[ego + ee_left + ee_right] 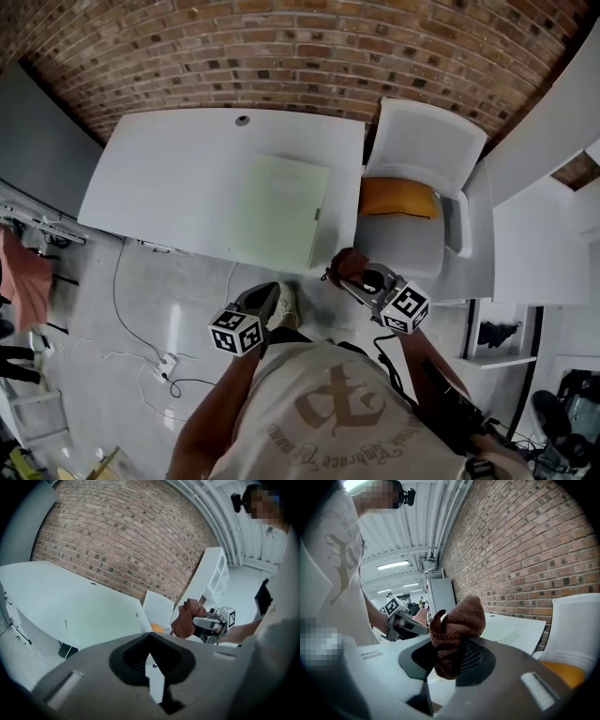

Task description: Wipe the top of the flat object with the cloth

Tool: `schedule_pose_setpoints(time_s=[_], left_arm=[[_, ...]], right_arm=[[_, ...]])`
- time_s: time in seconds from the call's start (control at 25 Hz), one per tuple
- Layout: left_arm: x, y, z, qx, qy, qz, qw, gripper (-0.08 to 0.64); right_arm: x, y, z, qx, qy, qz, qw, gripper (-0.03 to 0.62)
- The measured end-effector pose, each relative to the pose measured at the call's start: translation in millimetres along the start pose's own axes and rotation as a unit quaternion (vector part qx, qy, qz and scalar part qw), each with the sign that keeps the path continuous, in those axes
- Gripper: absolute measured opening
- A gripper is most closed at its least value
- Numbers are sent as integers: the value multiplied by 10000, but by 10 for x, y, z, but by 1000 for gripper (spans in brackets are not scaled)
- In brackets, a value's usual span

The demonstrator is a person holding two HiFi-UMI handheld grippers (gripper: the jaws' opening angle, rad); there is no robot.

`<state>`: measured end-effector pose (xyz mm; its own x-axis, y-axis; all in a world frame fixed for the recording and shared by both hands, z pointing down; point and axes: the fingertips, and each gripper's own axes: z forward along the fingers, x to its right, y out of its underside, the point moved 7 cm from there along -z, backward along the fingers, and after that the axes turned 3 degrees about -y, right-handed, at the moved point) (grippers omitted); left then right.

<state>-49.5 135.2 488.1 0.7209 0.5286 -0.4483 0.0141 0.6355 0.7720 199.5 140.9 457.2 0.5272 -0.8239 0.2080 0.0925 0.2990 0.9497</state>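
The white bench carries a thin pale-green board, which lies flat near the front edge, and neither tool touches it. The board looks stiff and light, so I think it may slide when rubbed. The right hand-held gripper is clamped on a brown knitted cloth, soft and bunched, taken around its middle. The left hand-held gripper is closed, with nothing inside.

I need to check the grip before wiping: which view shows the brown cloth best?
The right gripper view: the cloth fills the centre, bunched and pinched between the jaws. The head view shows it only small, from above; the left gripper view shows it farther off, from the side.
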Motion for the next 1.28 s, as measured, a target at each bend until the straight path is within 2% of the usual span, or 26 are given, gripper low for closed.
schedule_pose_setpoints(time_s=[0.16, 0.32, 0.44, 0.56, 0.8, 0.96, 1.12, 1.28], left_arm=[[-333, -281, 178, -51, -156, -184, 9997, 0], [-657, -628, 294, -30, -400, -117, 9991, 2], [-945, -822, 393, -95, -504, -264, 9983, 2], [-1204, -983, 508, -133, -459, -419, 9980, 2], [-1598, -1258, 687, -270, -410, -269, 9984, 3], [-1814, -1378, 774, -334, -249, -271, 9988, 3], [-1992, -1456, 904, -566, -146, -203, 9981, 3], [-2114, -1489, 1060, -861, -63, -300, 9958, 13]], right_arm=[[284, -143, 238, -19, 39, 66, 10000, 91], [547, -283, 471, -73, 92, 138, 9998, 92], [739, -385, 656, -102, 163, 154, 9997, 92], [926, -487, 847, -150, 206, 165, 9995, 92], [1273, -670, 1242, -383, 253, 215, 9987, 92], [1494, -758, 1453, -556, 375, 301, 9973, 92], [1765, -880, 1684, -746, 404, 339, 9958, 92], [2051, -954, 1889, -938, 357, 452, 9939, 92]])
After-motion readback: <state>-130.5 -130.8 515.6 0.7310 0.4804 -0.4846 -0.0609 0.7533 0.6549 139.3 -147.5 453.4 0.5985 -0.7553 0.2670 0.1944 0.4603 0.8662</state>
